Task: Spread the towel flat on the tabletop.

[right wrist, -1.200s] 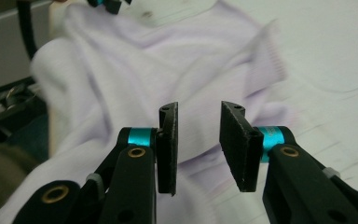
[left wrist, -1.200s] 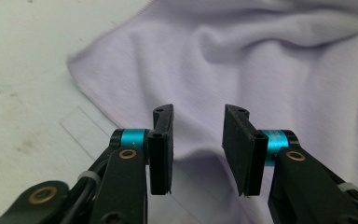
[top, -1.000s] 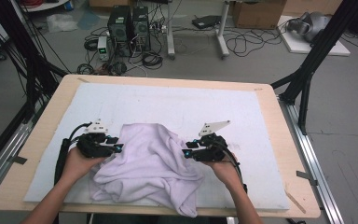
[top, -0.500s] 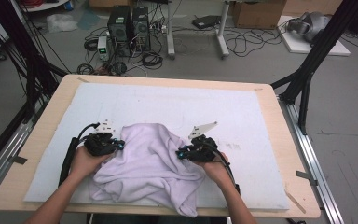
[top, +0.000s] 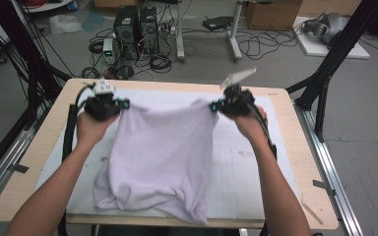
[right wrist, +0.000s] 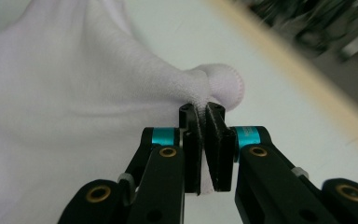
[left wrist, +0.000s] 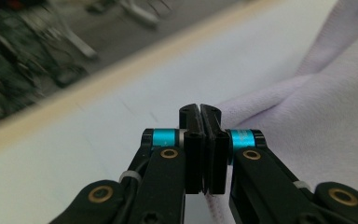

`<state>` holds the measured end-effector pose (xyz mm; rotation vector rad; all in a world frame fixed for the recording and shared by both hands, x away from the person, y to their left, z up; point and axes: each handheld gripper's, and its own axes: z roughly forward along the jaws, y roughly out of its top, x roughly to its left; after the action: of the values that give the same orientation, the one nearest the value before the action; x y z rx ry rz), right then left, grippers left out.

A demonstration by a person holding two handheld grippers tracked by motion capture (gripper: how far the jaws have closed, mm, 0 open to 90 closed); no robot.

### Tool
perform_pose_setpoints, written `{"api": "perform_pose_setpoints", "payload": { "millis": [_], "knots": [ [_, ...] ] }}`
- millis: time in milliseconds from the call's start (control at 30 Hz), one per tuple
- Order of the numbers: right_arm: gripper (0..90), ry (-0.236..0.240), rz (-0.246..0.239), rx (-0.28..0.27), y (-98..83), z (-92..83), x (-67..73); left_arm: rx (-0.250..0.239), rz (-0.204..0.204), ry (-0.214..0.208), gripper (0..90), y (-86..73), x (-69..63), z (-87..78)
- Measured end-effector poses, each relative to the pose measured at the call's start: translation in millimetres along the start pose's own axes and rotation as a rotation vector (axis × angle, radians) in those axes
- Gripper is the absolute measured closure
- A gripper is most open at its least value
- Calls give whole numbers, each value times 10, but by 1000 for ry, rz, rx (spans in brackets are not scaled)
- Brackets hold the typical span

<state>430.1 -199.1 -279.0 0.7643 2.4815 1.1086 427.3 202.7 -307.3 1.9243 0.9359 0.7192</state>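
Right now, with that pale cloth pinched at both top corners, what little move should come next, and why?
Probably lift a bit higher. The left gripper and right gripper are each shut on a corner of the cloth, its top edge stretched between them, but its bottom hem is bunched on the white mat. Raising it should let it hang flat.

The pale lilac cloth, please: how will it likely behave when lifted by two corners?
Probably floppy: the cloth sags between the left gripper and right gripper. Likely light, since thin pinches hold it. Its bottom edge drags bunched on the table.

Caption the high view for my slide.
Two hand-held grippers, left and right, hold a pale lilac cloth up by its corners.
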Motion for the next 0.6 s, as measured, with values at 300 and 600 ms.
{"api": "perform_pose_setpoints", "payload": {
  "millis": [300,600],
  "knots": [
    [575,-18,104,8,-329,437,-108,148,-66,-73,574,-445,109,194],
    [535,132,93,-3,-1076,344,429,177,3,-255,497,-1067,-305,-92]
  ]
}}
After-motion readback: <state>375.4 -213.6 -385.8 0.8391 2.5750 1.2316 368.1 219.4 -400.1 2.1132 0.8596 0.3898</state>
